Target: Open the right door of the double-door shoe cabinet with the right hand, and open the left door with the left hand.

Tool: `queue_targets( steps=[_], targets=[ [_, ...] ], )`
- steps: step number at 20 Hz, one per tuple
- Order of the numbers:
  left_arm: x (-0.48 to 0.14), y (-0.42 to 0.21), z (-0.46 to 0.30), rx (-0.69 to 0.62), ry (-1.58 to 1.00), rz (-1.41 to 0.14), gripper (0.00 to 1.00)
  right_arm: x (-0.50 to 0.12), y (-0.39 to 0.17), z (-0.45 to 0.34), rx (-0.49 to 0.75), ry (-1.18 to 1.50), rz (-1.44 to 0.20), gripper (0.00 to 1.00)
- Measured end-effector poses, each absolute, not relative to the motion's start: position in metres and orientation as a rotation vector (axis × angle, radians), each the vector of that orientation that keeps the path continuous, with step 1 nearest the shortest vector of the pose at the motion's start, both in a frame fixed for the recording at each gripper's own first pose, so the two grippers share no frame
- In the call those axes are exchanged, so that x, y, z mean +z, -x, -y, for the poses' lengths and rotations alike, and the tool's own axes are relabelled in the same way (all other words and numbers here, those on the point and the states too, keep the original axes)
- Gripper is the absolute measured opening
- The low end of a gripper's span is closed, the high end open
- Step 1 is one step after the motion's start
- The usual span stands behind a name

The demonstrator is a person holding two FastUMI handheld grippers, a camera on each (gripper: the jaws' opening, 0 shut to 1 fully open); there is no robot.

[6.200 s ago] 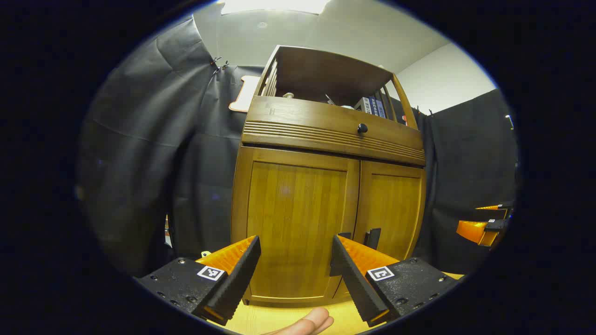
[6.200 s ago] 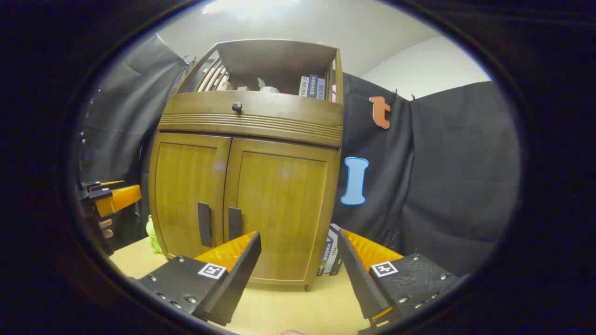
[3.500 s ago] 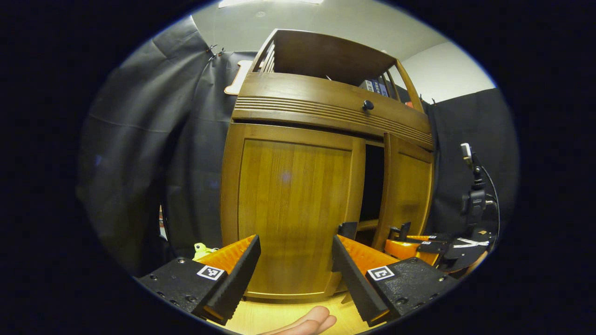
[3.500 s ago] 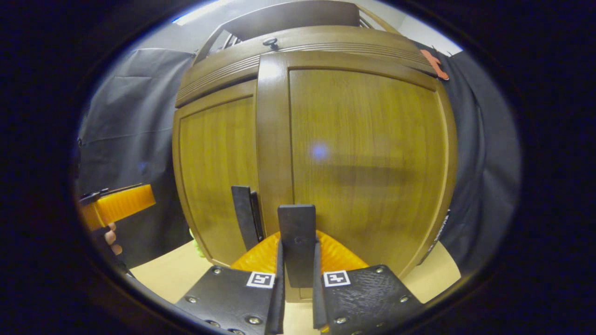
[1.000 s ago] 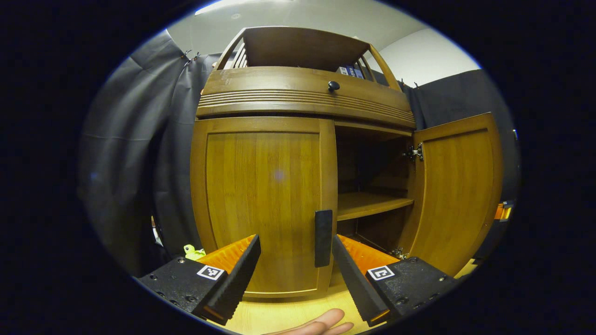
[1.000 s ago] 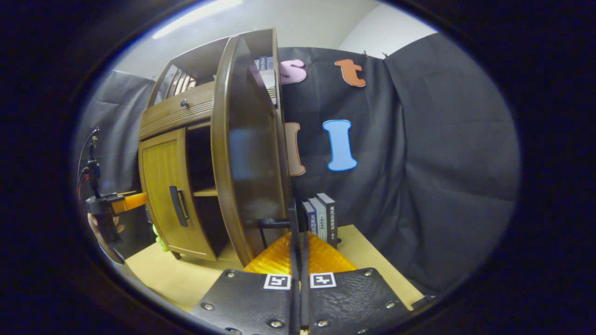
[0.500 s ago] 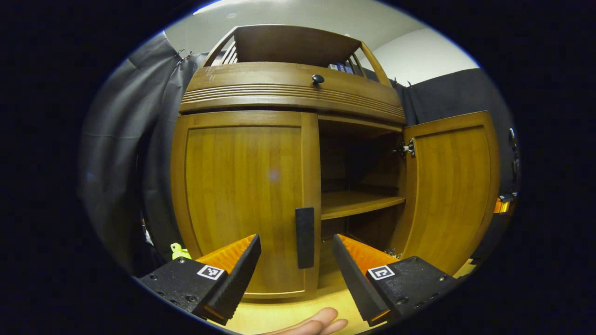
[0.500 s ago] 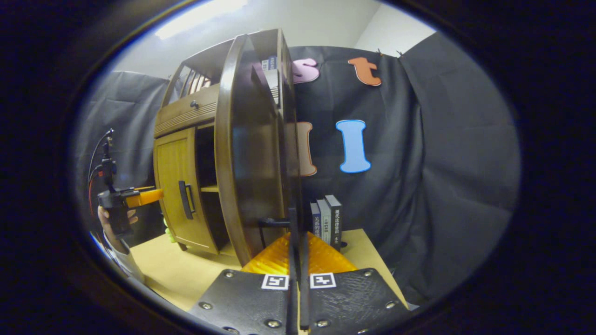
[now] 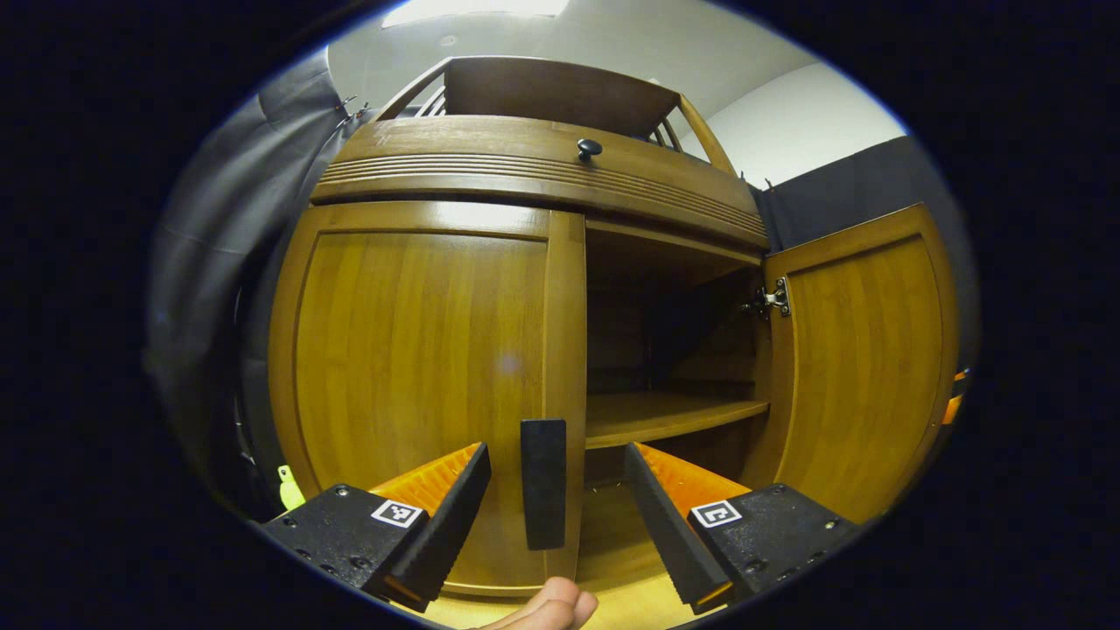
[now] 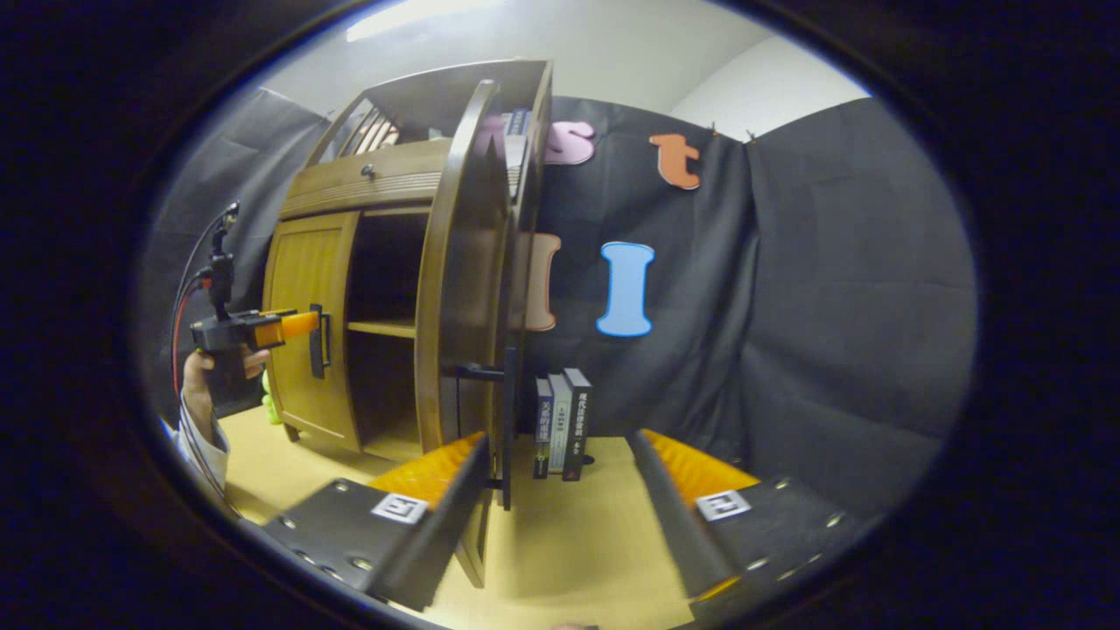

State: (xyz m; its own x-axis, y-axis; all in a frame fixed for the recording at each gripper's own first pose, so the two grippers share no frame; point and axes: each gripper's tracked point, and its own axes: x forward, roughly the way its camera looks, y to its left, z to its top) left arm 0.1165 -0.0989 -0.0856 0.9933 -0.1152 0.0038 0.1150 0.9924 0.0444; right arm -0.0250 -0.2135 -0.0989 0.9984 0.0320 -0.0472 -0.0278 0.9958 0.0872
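Observation:
The wooden shoe cabinet (image 9: 525, 166) stands close in the left gripper view. Its left door (image 9: 411, 367) is closed, and the black handle (image 9: 543, 494) on it sits between the fingers of my open left gripper (image 9: 556, 490), untouched. The right door (image 9: 862, 359) is swung wide open, baring the inner shelf (image 9: 665, 416). In the right gripper view that right door (image 10: 459, 289) is seen edge-on, its black handle (image 10: 506, 429) just left of the gap of my open right gripper (image 10: 560, 490). The left gripper (image 10: 262, 328) shows far left there, held by a hand at the left door's handle.
Several books (image 10: 560, 424) stand on the yellow tabletop (image 10: 560, 542) beside the cabinet's right side. A small yellow-green toy (image 9: 287, 486) sits at the cabinet's left foot. A drawer with a black knob (image 9: 589, 147) runs above the doors. A fingertip (image 9: 547, 608) shows at the bottom.
My right gripper has opened and let go of the right door's handle. My left gripper has moved closer, bringing the left door's handle between its fingers.

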Motion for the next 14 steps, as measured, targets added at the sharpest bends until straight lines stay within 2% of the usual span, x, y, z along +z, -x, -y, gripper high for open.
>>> queue_targets(
  steps=[1,4,5,9,10,11,12,14],
  targets=[
    [-0.097,-0.121,0.093,-0.09,-0.037,-0.018,0.92,-0.093,0.033,0.216,0.009,-0.107,-0.025,0.98],
    [-0.11,-0.135,0.085,-0.042,-0.019,-0.024,0.95,-0.071,0.062,0.219,-0.055,-0.156,0.059,0.97],
    [-0.114,-0.141,0.091,-0.07,-0.011,-0.02,0.87,-0.065,0.075,0.217,-0.077,-0.172,0.081,0.98],
    [-0.121,-0.145,0.088,-0.073,-0.081,-0.066,0.33,-0.054,0.111,0.164,-0.038,-0.206,0.168,0.98],
    [-0.125,-0.143,0.085,-0.082,-0.098,-0.095,0.36,-0.05,0.119,0.152,-0.02,-0.208,0.184,1.0],
    [-0.122,-0.139,0.085,-0.093,-0.095,-0.098,0.31,-0.045,0.127,0.143,-0.008,-0.206,0.196,1.0],
    [-0.12,-0.135,0.086,-0.105,-0.083,-0.098,0.32,-0.042,0.133,0.14,-0.008,-0.203,0.198,0.97],
    [-0.123,-0.119,0.091,-0.14,-0.085,-0.121,0.31,-0.048,0.139,0.147,-0.03,-0.199,0.177,1.0]
  ],
)
